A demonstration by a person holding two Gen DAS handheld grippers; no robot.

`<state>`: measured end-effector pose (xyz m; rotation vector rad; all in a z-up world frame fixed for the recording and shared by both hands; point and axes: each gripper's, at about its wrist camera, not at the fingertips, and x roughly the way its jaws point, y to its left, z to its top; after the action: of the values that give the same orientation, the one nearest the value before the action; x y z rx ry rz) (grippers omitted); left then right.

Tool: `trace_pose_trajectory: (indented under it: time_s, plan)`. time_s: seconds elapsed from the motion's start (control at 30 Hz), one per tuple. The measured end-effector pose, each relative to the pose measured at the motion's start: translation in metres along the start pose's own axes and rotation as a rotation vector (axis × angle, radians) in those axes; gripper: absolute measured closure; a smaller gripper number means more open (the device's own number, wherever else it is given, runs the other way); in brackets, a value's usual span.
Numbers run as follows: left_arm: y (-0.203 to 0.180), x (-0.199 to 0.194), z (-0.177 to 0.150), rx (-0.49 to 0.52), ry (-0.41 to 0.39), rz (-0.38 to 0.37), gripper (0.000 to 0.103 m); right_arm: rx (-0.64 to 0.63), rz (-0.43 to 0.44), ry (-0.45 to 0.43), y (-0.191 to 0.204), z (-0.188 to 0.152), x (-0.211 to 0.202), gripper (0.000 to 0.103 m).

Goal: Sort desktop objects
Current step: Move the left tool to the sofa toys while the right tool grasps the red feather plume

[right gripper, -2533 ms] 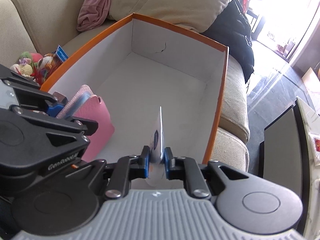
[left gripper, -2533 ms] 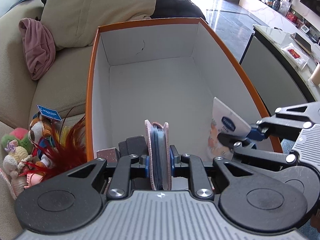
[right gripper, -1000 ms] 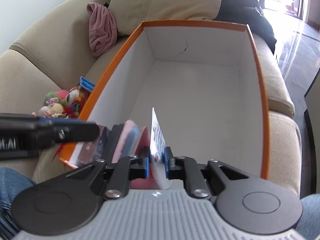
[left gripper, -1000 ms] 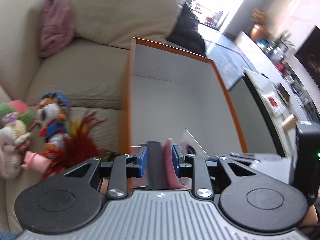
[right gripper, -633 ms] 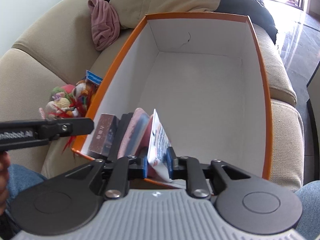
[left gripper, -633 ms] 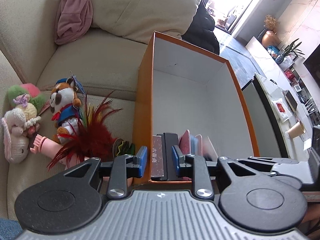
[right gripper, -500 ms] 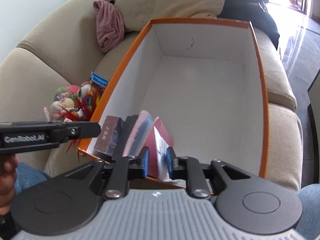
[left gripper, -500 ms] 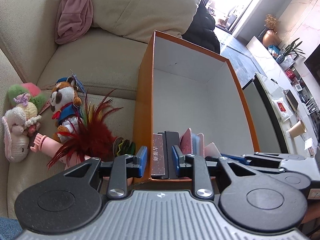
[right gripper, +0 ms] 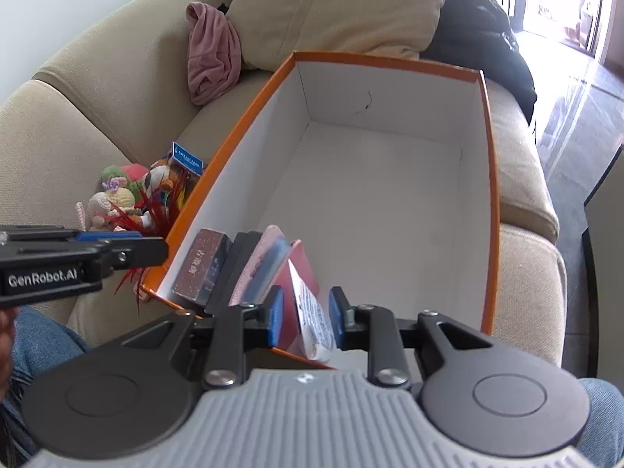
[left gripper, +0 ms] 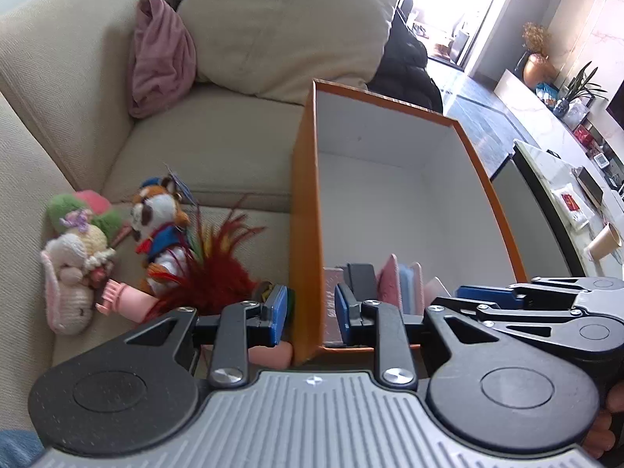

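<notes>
An orange box (left gripper: 304, 210) with white inner walls (right gripper: 390, 179) sits on a beige sofa. At its near end stand a brown box (right gripper: 197, 269), a black item (right gripper: 230, 269), a pink and blue pouch (right gripper: 265, 261) and a white and red packet (right gripper: 308, 304). My left gripper (left gripper: 308, 308) is open and empty, its jaws on either side of the box's near left corner. My right gripper (right gripper: 304, 316) is open above the packet, which leans free between its jaws. The pouch also shows in the left wrist view (left gripper: 401, 284).
Plush toys (left gripper: 160, 218), a crocheted doll (left gripper: 74, 257) and red feathers (left gripper: 218, 269) lie on the sofa left of the box. A pink cloth (left gripper: 160, 58) and a cushion (left gripper: 288, 27) sit at the sofa back. A counter with a paper cup (left gripper: 602, 240) stands right.
Both grippers let go: the pouch and the packet now stand in the box's near end. Both grippers have opened and drawn back, the left one moving left over the box corner.
</notes>
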<state>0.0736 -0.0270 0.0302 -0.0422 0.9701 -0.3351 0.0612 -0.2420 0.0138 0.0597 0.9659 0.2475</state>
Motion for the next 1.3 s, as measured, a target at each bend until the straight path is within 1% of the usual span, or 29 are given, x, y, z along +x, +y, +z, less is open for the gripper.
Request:
trace_pose_trajectory:
  time_s: [0.03,0.07,0.13,0.27,0.33,0.37,0.43,0.5,0.63,0.73,0.8,0.9,0.97,1.07,1.17,1.3]
  plan:
    - [0.002,-0.002,0.001,0.003,-0.007,0.003,0.073,-0.012,-0.024,-0.012,0.002,0.000,-0.002,0.061]
    - [0.004,-0.004,0.002,0.005,-0.013,0.004,0.073,-0.025,-0.049,-0.026,0.004,0.001,-0.004,0.054]
    - [0.011,-0.008,0.005,0.008,-0.024,0.002,0.073,-0.042,-0.084,-0.059,0.007,0.003,-0.009,0.054]
    - [0.034,-0.017,0.011,-0.012,-0.050,0.000,0.073,-0.058,-0.073,-0.164,0.015,0.005,-0.021,0.055]
    - [0.049,-0.021,0.014,-0.033,-0.061,0.012,0.073,-0.064,-0.067,-0.236,0.022,0.006,-0.027,0.055]
    - [0.056,-0.023,0.015,-0.042,-0.065,0.022,0.073,-0.066,-0.071,-0.255,0.026,0.009,-0.028,0.055]
    - [0.071,-0.027,0.016,-0.055,-0.073,0.054,0.073,-0.079,-0.068,-0.235,0.036,0.016,-0.025,0.055]
    - [0.086,-0.028,0.018,-0.067,-0.071,0.082,0.073,-0.088,-0.029,-0.222,0.049,0.023,-0.020,0.055]
    - [0.114,-0.028,0.017,-0.103,-0.055,0.118,0.073,-0.165,0.005,-0.210,0.087,0.031,-0.006,0.060]
    - [0.131,-0.025,0.013,-0.118,-0.035,0.124,0.073,-0.207,0.051,-0.181,0.112,0.034,0.010,0.063]
    - [0.138,-0.021,0.010,-0.140,-0.021,0.121,0.073,-0.231,0.072,-0.146,0.127,0.035,0.024,0.066]
    - [0.144,-0.013,0.005,-0.158,-0.002,0.096,0.073,-0.271,0.095,-0.082,0.144,0.033,0.046,0.066]
    - [0.144,-0.005,0.002,-0.167,0.018,0.077,0.073,-0.299,0.096,-0.042,0.153,0.030,0.060,0.066]
    - [0.145,0.008,-0.002,-0.186,0.043,0.073,0.073,-0.357,0.086,0.008,0.165,0.029,0.077,0.065]
    - [0.145,0.021,-0.004,-0.198,0.074,0.069,0.074,-0.412,0.058,0.051,0.172,0.032,0.096,0.065]
    - [0.145,0.031,-0.005,-0.198,0.086,0.062,0.074,-0.442,0.007,0.108,0.175,0.039,0.120,0.065]
